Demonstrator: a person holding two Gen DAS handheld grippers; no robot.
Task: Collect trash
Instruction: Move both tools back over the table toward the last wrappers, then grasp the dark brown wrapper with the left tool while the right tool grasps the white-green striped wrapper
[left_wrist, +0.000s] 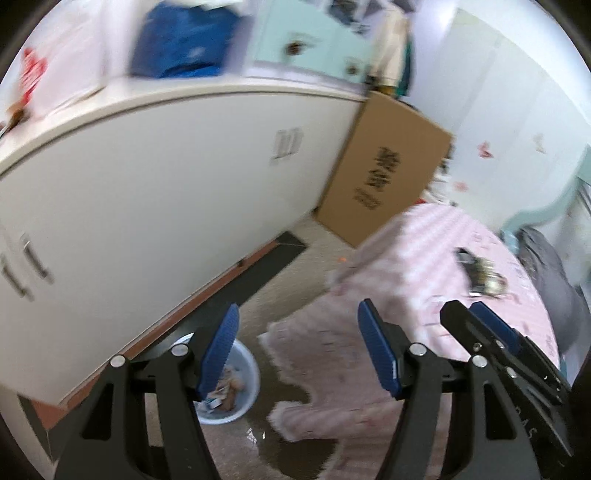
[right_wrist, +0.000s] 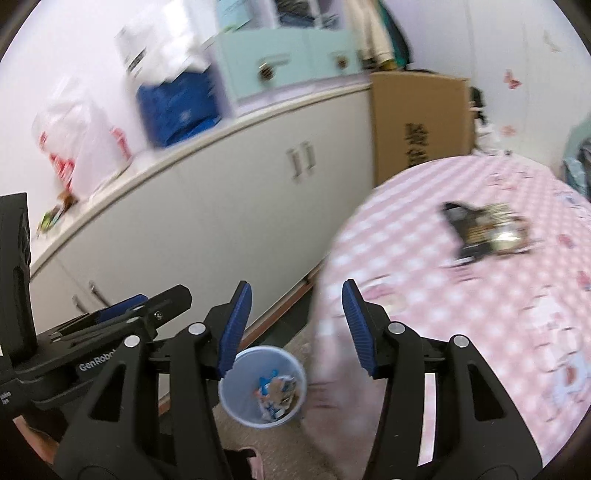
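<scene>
Wrapper (right_wrist: 484, 230) on the pink checked bedcover (right_wrist: 461, 314), bin (right_wrist: 263, 386) on the floor below.
Your left gripper (left_wrist: 299, 350) and right gripper (right_wrist: 297, 325) both stand open and empty. Expect thin, light, crinkly, slippery foil; pinch a raised edge, not the flat middle.

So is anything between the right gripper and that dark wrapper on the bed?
Nothing visible. The right gripper is open and empty, and the dark wrapper lies alone on the pink checked bedcover, with only bare cover between them.
</scene>
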